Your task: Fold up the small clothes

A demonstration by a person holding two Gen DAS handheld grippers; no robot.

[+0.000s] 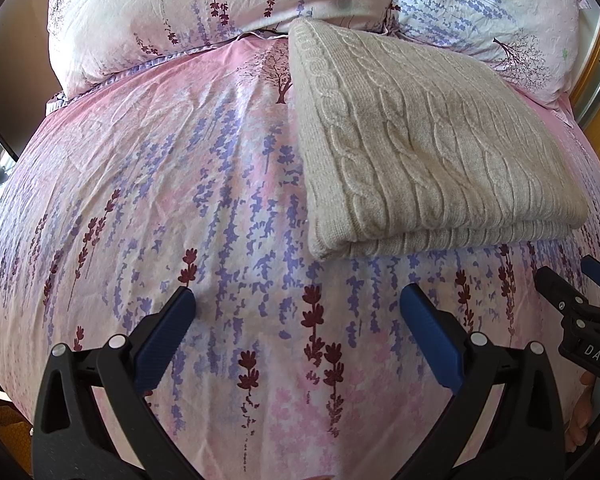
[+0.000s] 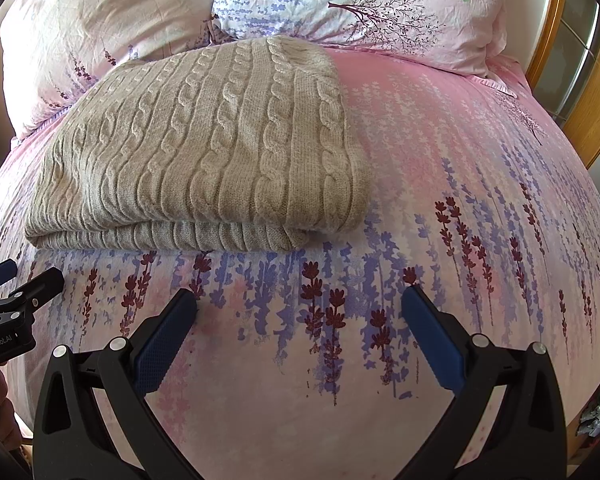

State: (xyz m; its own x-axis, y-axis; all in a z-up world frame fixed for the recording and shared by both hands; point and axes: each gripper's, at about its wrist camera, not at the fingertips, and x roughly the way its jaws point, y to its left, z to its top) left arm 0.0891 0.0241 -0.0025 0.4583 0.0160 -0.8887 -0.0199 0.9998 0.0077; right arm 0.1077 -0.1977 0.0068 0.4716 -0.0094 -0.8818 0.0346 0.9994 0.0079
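One garment is in play: a beige cable-knit sweater (image 1: 428, 152), lying on the bed as a neat doubled rectangle, right of centre in the left wrist view and left of centre in the right wrist view (image 2: 204, 148). Its thick folded edge faces me, two layers showing along the lower side, and its far end lies close to the pillows (image 1: 204, 12) at the top of both frames. It looks to me either finished or one fold short.

Both my tools hang over the floral bedspread (image 1: 180, 184), short of the sweater and touching nothing. My left gripper (image 1: 296, 300) has its jaws wide apart and empty; my right gripper (image 2: 300, 298) is the same, jaws spread with only the bedspread between them. Each shows at the lower edge of the other's view.

If I fold again, I would take the near edge at its two corners, one per gripper, pinching both layers together so the lower one does not lag. I would lift evenly, carry it over to the far edge, then let go low. Loose knit could snag or stretch, so a gentle bite and no dragging across the bedspread.
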